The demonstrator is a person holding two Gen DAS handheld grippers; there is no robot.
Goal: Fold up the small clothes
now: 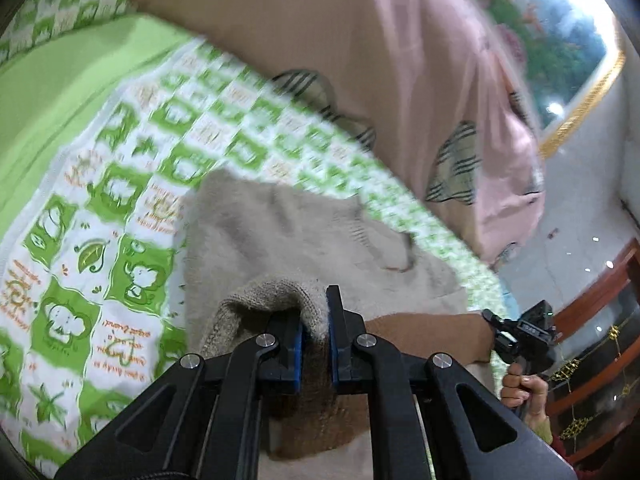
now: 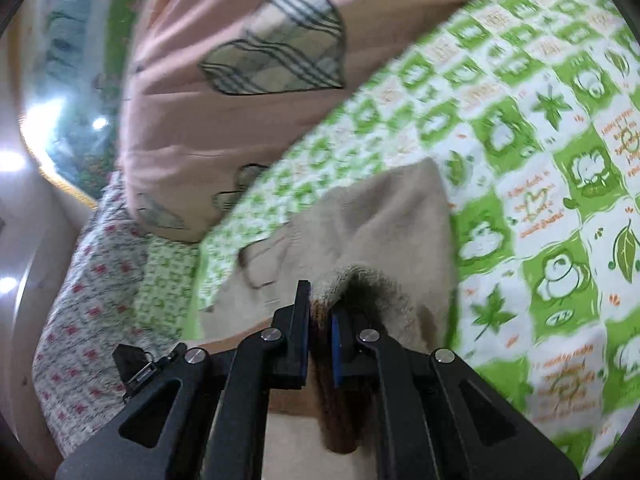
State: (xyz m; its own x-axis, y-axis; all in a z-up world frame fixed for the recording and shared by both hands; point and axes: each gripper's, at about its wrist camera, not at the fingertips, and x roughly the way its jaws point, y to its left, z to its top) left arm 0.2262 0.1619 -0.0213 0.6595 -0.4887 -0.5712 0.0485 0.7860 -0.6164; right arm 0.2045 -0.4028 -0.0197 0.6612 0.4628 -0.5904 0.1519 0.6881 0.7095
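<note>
Green-and-white cartoon-print bedsheet (image 1: 132, 216) covers the bed, with a pink quilt (image 1: 400, 80) bearing plaid leaf patches heaped beyond it; a beige knitted garment (image 1: 288, 236) lies on the sheet, on the near side of that quilt. Left gripper (image 1: 314, 320) has its blue-padded jaws pressed together on a bunched fold of the garment's near edge, lifted off the sheet; right gripper (image 2: 320, 312) pinches another raised fold of the same knit (image 2: 384, 216), its brown underside trailing down between the jaws. Past the garment in the left wrist view, a hand (image 1: 524, 388) grips the other tool's handle; beside the quilt in the right wrist view, a red-flowered cloth (image 2: 88, 312) drapes the bed's edge.
</note>
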